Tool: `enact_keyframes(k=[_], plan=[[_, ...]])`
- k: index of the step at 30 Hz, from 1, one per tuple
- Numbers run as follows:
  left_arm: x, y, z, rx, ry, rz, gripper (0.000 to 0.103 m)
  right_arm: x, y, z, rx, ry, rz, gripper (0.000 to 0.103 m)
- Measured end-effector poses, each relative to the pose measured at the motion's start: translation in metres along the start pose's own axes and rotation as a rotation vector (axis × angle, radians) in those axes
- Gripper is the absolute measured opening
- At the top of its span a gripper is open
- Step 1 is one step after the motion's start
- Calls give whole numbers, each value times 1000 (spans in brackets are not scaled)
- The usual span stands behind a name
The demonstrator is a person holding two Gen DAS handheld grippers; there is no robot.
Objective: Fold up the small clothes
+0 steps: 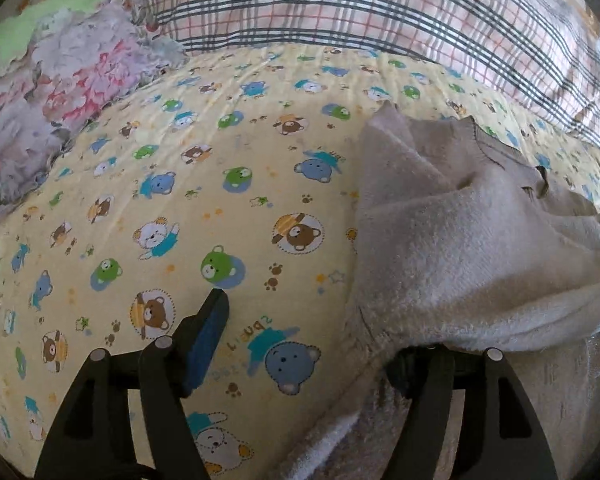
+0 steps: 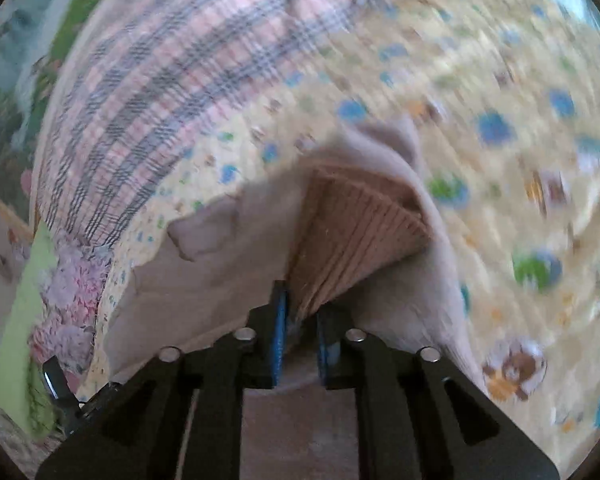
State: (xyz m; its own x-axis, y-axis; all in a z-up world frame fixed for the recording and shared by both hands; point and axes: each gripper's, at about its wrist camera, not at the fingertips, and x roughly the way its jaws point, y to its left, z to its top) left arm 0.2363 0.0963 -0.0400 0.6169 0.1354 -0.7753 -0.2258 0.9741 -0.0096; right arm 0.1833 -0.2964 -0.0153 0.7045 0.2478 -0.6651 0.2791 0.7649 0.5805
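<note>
The task item, a small beige fleece garment w/ a ribbed tan cuff or hem (image 2: 352, 240), lies on the bed, on a yellow bear-print cotton sheet (image 1: 220, 184). The right gripper (image 2: 302, 342) has its blue-padded fingers (image 2: 278, 336) drawn close together and clamped on the garment's ribbed edge; cloth sits between the pads and drapes off both sides. The right wrist view is motion-blurred, so finer detail is unreadable. The left gripper (image 1: 312, 340) has its fingers wide apart: one blue pad (image 1: 206, 336) stands clear over the bare sheet, the other finger is covered by fleece (image 1: 460, 264), and no pinch is visible, so it reads as not gripping. Key relation: in the left wrist view the garment lies to the right of the open pad and runs away from the camera toward a pink-and-grey plaid pillow (image 1: 340, 8) at the far edge. Judgement: the right hand controls the fold edge; the left sits beside the body of the garment, placed to pin or take the opposite edge. A ruffled pink-and-white fabric pile (image 1: 72, 80) lies far left, well apart. Readable text: only a partial mirrored print on the sheet near the blue bear, approx. "SPUE"; no brand label visible.
</note>
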Motion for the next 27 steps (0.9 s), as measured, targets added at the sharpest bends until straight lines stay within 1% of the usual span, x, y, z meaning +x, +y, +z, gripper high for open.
enact_keyframes(k=[1,2,4,5,6,7,8,9,10,12,14,15,16,17,18,19,21,22,23,24,25,26,27], plan=[[0,4,0,-20,4,-11,71,-2,-3,-4,23,-10,-14,32],[1,8,-1,-40,5,-16,71,-5,-5,-6,35,-18,0,34],[1,14,-1,-72,5,-23,72,-9,-4,-5,50,-36,28,49],[2,14,0,-78,6,-24,72,-12,-3,-4,50,-48,33,51],[3,14,1,-80,8,-22,72,-14,-3,-3,45,-58,38,52],[3,14,2,-81,6,-16,72,-14,1,-2,29,-68,38,47],[3,13,2,-81,6,-12,72,-13,6,0,-5,-67,33,25],[3,14,2,-84,7,-14,72,-13,12,3,-44,-74,21,15],[4,15,3,-88,8,-18,72,-13,14,4,-60,-78,10,14],[4,16,2,-95,15,-21,75,-17,12,8,-71,-88,-2,14],[4,15,0,-86,28,-10,76,-15,7,7,-98,-55,-66,15],[3,14,-1,-79,30,-5,76,-15,1,3,-97,-35,-88,19],[1,14,-4,-77,29,-1,78,-20,-6,-3,-89,-26,-113,25],[0,15,-5,-79,32,-2,79,-25,-11,-8,-89,-30,-131,30],[0,16,-7,-86,36,-3,80,-32,-15,-11,-89,-38,-145,31],[-1,20,-9,-97,43,-6,81,-41,-18,-13,-83,-51,-151,42],[-5,24,-13,-110,40,-14,81,-57,-14,-13,-94,-96,-246,60],[-7,25,-16,-114,39,-18,81,-62,-8,-10,-114,-122,-253,60],[-8,27,-17,-117,37,-22,81,-67,0,-8,-141,-144,-234,60],[-9,28,-19,-119,33,-25,81,-70,15,-4,-180,-152,-193,60],[-10,28,-21,-123,28,-28,81,-70,29,-2,-215,-146,-151,60],[-10,28,-21,-125,24,-28,81,-65,49,1,-263,-123,-87,60],[-10,28,-21,-125,23,-28,81,-57,67,3,-304,-99,-42,60]])
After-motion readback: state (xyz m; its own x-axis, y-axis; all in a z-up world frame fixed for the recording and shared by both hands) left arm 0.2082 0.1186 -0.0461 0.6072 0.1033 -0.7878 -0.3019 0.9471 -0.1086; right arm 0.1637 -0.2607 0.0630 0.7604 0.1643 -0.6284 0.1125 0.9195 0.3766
